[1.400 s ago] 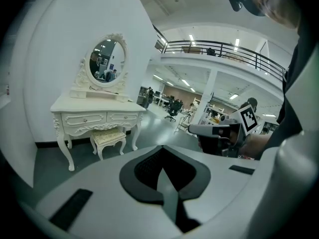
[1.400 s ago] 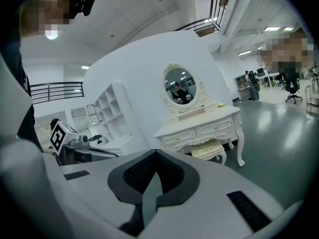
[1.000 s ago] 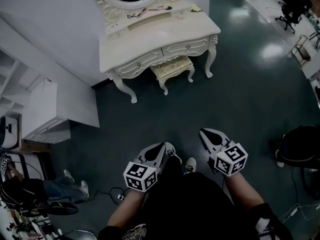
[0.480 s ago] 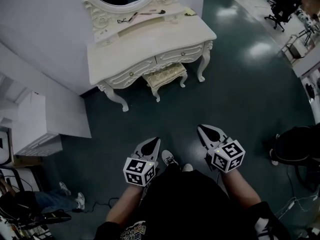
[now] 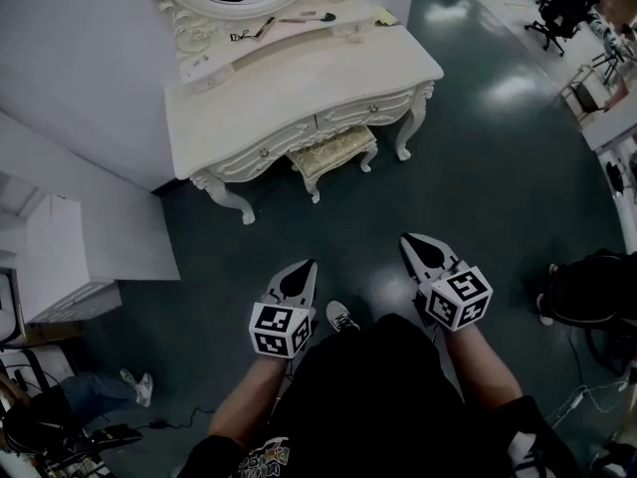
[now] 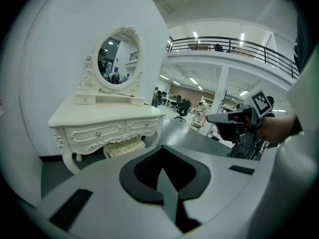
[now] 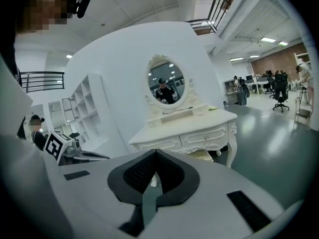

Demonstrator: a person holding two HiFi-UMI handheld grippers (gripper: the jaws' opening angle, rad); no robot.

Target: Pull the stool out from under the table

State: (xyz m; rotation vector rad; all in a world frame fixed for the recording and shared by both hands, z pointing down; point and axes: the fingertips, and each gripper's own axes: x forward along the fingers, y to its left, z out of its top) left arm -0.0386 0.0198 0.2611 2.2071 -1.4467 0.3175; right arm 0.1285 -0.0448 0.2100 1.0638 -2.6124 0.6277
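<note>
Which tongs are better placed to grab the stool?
Left, marginally: left tongs line up almost straight with the stool under the table; right tongs sit off to its side. Both shut.

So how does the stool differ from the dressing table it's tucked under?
The dressing table is far bigger than the stool. The dressing table has a smooth top and two drawers; the stool has a patterned padded seat. Both are cream with curved legs.
</note>
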